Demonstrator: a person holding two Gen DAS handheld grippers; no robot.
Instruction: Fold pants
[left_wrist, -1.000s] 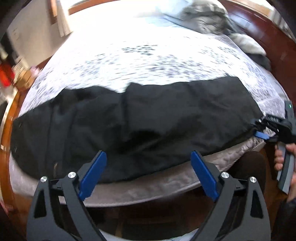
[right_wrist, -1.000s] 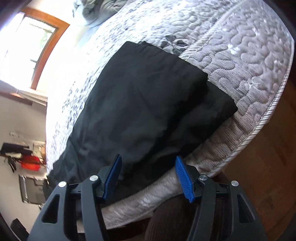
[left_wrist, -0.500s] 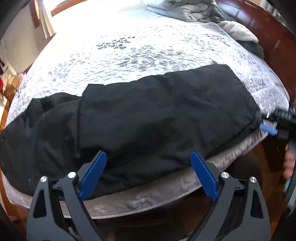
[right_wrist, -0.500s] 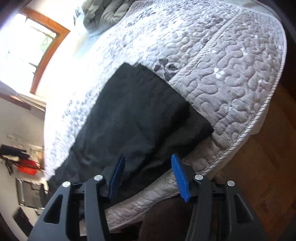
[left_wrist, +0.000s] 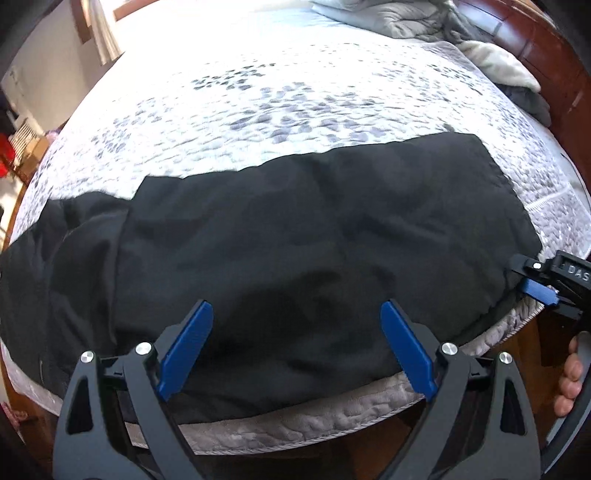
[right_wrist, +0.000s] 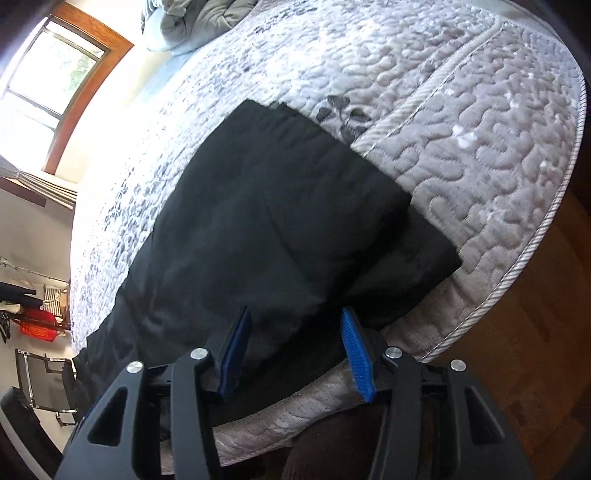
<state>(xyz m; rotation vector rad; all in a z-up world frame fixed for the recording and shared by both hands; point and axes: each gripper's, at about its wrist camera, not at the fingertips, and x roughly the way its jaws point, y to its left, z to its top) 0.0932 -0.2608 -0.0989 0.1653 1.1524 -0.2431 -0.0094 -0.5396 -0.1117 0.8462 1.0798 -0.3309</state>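
Observation:
Black pants lie lengthwise along the near edge of the bed, legs stacked, waist end bunched at the left. My left gripper is open and empty, over the near edge of the pants around their middle. My right gripper is open and empty, its fingers over the near edge of the pants close to the cuff end. It also shows in the left wrist view at the right end of the pants. The cuffs end in a stepped double layer.
The bed has a grey quilted cover with a corded mattress edge. Crumpled grey bedding and pillows lie at the head. A wooden bed frame runs along the far right. Wood floor lies below.
Both grippers have moved in closer over the near edge of the pants. The left view has shifted right, so the waist end sits further left. The pants have not visibly moved.

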